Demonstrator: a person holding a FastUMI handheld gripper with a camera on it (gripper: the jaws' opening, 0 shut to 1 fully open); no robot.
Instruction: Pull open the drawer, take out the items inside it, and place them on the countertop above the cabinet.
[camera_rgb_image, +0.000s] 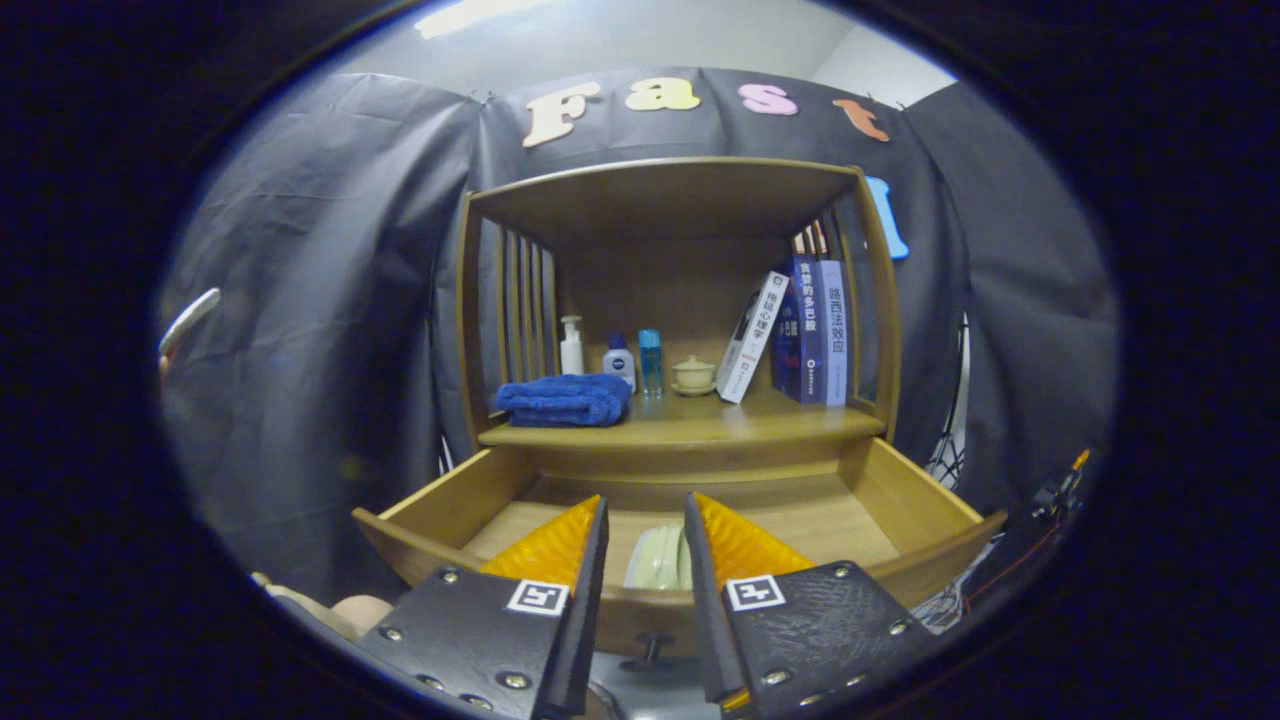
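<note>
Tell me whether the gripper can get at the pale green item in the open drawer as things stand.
Probably yes. The drawer is pulled out, and the pale green item lies uncovered between the open fingers of the gripper, with nothing above it in the way.

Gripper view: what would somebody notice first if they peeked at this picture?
First, the gripper up close, open, its fingers pointing into the pulled-open wooden drawer. Between them, down in the drawer, lies a pale green dish-like item. Beyond, on the countertop, sit a folded blue towel, small bottles, a little lidded cup and leaning books.
</note>
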